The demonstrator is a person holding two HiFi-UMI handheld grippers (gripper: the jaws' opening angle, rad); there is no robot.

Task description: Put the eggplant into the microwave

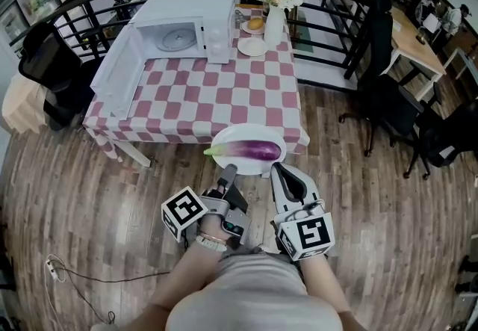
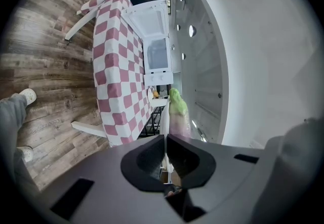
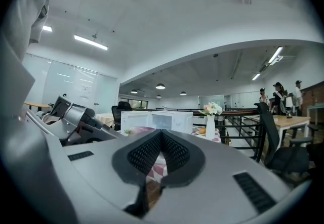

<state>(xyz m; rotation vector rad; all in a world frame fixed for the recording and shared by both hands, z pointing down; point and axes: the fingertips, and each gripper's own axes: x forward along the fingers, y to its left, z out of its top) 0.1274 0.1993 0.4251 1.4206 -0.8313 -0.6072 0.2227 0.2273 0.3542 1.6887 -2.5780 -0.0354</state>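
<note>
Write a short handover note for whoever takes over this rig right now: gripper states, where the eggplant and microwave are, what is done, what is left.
Left gripper: shut, empty.
Right gripper: shut, empty.
Both are just short of the table's near edge.
Eggplant: lying on the white plate at that near edge, not gripped.
Microwave: far left corner.
Done: its door is open.
Left: open a gripper, grasp the eggplant, put it inside.

A checked table [image 1: 216, 98] bears an open microwave [image 1: 196, 23], a flower vase [image 1: 274, 25], small plates [image 1: 252, 46] and a large plate [image 1: 246, 130].
</note>
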